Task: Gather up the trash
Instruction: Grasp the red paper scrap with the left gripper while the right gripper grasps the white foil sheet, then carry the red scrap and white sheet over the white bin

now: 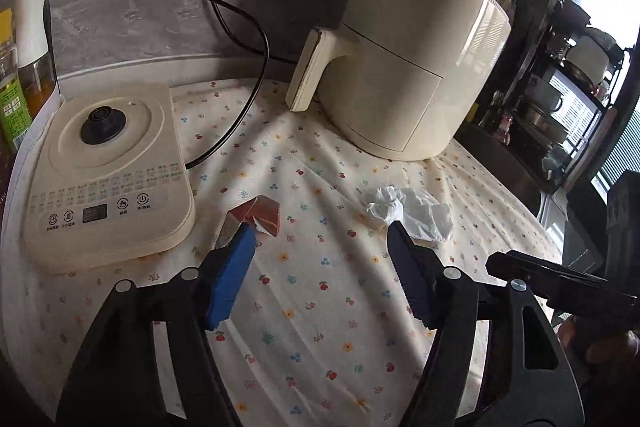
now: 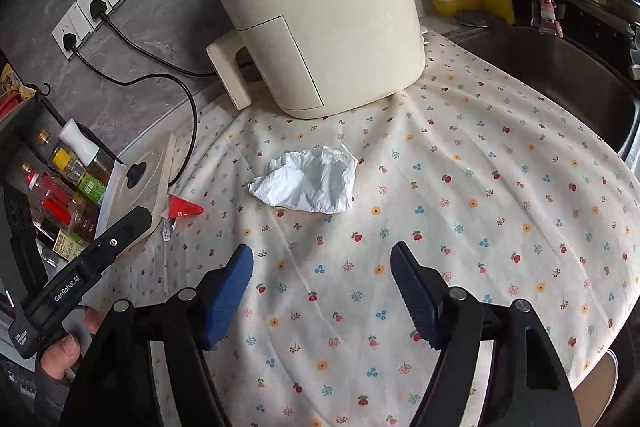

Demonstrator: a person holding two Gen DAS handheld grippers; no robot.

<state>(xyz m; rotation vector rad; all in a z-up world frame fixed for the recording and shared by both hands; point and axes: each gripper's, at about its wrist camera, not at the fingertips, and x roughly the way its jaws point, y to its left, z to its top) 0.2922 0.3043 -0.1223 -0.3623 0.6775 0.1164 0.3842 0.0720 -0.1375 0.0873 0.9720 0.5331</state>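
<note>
Trash is lying on the flowered tablecloth (image 2: pixel 460 187) in two pieces: a crumpled white tissue (image 2: pixel 310 179) at twelve o'clock from the right gripper (image 2: pixel 322 291), and a torn red wrapper (image 1: pixel 260 217) beside the kettle base (image 1: pixel 106 167).

Both tongs are standing wide and empty. The left gripper (image 1: pixel 322 267) is hovering low, its left fingertip (image 1: pixel 236 259) overlapping the wrapper's near edge; contact is unclear.

Judging by this, it should be swinging toward eleven o'clock to straddle the wrapper, then pinching low without snagging cloth. The air fryer (image 2: pixel 316 7) is standing behind.
</note>
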